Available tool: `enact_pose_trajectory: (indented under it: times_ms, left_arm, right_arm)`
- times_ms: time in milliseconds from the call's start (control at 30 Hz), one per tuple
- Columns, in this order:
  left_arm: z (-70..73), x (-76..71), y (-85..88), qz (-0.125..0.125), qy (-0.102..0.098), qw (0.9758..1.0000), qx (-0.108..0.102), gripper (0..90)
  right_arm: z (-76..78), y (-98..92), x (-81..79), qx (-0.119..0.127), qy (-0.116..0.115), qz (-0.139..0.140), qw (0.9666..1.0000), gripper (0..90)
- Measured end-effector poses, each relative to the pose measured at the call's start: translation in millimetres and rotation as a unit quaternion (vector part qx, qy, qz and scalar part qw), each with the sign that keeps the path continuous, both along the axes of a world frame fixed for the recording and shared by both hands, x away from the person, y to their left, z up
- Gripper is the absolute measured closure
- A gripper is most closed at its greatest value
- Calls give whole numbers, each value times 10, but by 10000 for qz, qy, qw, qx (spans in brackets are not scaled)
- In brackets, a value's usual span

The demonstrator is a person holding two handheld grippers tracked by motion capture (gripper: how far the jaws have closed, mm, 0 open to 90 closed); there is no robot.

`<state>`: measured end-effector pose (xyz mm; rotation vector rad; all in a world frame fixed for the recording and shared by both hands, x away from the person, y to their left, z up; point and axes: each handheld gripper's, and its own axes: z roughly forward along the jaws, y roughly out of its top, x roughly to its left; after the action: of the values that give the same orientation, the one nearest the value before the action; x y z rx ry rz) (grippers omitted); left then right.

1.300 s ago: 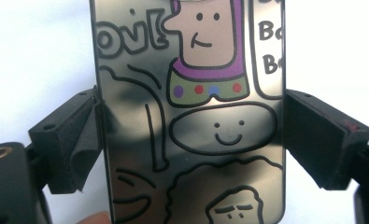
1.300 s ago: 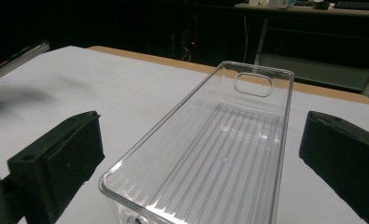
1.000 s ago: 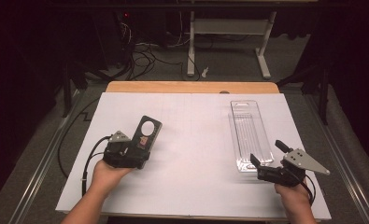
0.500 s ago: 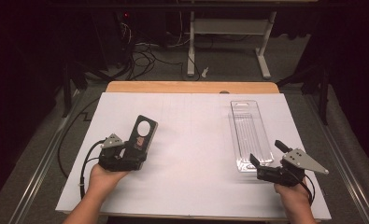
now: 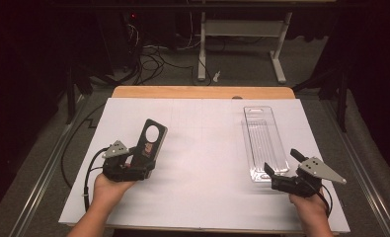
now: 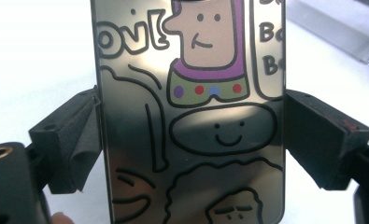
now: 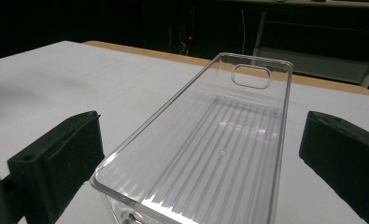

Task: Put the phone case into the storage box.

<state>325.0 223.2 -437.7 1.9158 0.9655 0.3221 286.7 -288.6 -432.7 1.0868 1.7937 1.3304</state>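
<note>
Left gripper (image 5: 142, 159) clamps a phone case (image 6: 191, 112) by its side edges, tilted up over the table's left. Light, stiff, glossy, likely slippery. Right gripper (image 5: 281, 168) spread, straddling the clear bin (image 7: 219, 140).

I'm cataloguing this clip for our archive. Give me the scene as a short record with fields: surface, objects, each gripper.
surface: white table top
held object: phone case, dark back with a round hole in the high view, shiny cartoon print in the left gripper view, tilted up off the table
other object: clear plastic tray, long, ribbed floor, empty, lying at the table's right
left gripper: jaws clamped on the phone case's side edges
right gripper: jaws open, at the tray's near end, one on either side
</note>
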Motion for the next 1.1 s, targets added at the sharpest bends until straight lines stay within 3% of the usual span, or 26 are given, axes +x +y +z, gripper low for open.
enact_pose_trajectory:
  times_ms: [300, 567, 700, 900, 1100]
  left_arm:
    - [-36, 3, 14, -157, -220, 9996, -34, 130]
    - [-56, 17, -8, -369, -259, 9989, -126, 130]
    - [-42, 11, -31, -387, -233, 9989, -139, 130]
    - [3, -5, -41, -298, -356, 9987, -190, 130]
    - [14, -2, -29, -331, -303, 9987, -246, 130]
  right_arm:
    - [3, 1, 9, 26, 19, -50, 10000, 3]
    - [40, 17, 17, 21, 85, -56, 9999, 3]
    - [72, 50, 29, -43, 100, -52, 9999, 3]
    - [173, 125, 55, -43, 69, -37, 10000, 3]
    - [278, 208, 104, -135, 49, 14, 9999, 3]
